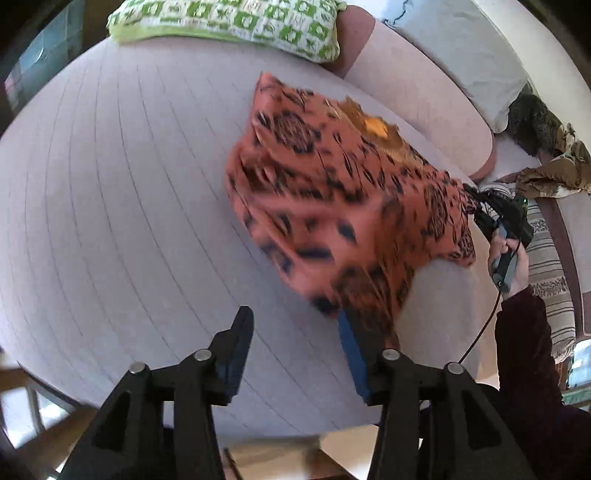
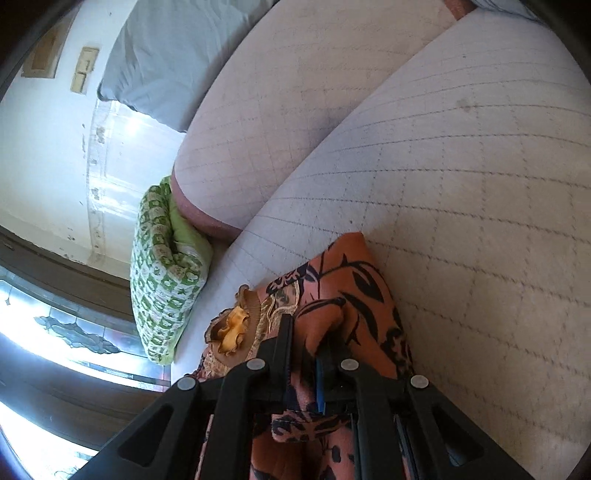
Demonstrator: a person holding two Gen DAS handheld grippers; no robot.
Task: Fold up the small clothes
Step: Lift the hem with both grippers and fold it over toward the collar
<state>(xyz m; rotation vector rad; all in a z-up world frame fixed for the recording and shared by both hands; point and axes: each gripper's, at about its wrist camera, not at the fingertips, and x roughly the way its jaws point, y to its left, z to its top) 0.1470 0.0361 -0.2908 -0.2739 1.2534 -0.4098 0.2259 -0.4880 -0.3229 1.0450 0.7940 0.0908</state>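
Orange patterned garment (image 1: 332, 192) lies on the pale quilted sofa seat (image 1: 122, 206), pinched at one edge by the right tool (image 2: 308, 332).

The right tool is clamped tight on a fold of the garment. The left tool (image 1: 295, 325) stands part open with nothing pressed between its fingers; the garment's blurred near corner hangs over its right finger (image 1: 351, 354). Beyond the garment, at the seat's far end, rests a green-and-white checked cushion (image 1: 229, 22).
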